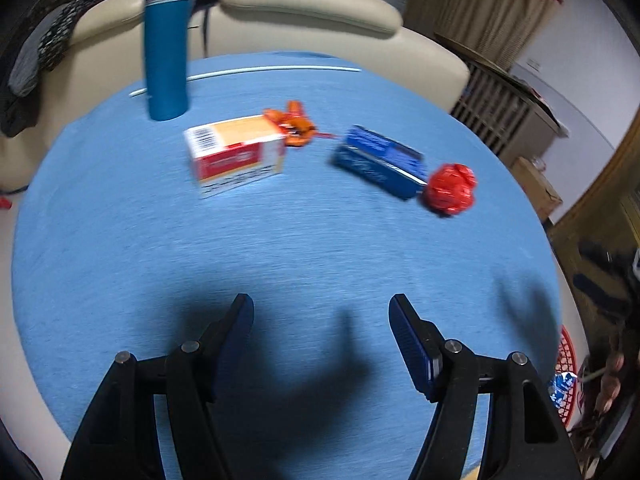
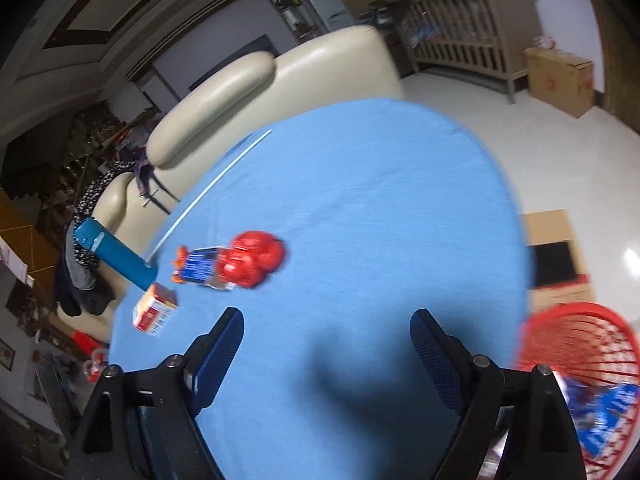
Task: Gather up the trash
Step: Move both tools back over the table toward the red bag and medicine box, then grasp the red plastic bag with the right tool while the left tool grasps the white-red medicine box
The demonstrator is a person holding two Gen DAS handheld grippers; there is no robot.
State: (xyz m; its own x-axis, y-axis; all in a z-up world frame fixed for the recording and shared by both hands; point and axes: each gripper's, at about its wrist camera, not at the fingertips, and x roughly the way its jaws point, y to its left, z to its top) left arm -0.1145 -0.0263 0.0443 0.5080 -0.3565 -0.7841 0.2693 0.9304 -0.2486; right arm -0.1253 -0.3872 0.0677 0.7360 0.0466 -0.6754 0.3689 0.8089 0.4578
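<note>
Blue-padded left tool and right tool both gape wide, empty, above the tablecloth.

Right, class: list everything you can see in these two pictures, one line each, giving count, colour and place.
Table: one, round, blue cloth, centre.
Tall cylinder: one, teal, standing at the table's far edge.
Carton: one, white, red and orange, mid-table.
Orange wrapper: one, behind the carton.
Blue box: one, beside the red ball.
Red ball: one, crumpled, against the blue box.
Basket: one, red mesh, beside the table, blue trash inside.
Sofa: one, cream, behind the table.
Left gripper: open, empty.
Right gripper: open, empty.
</note>
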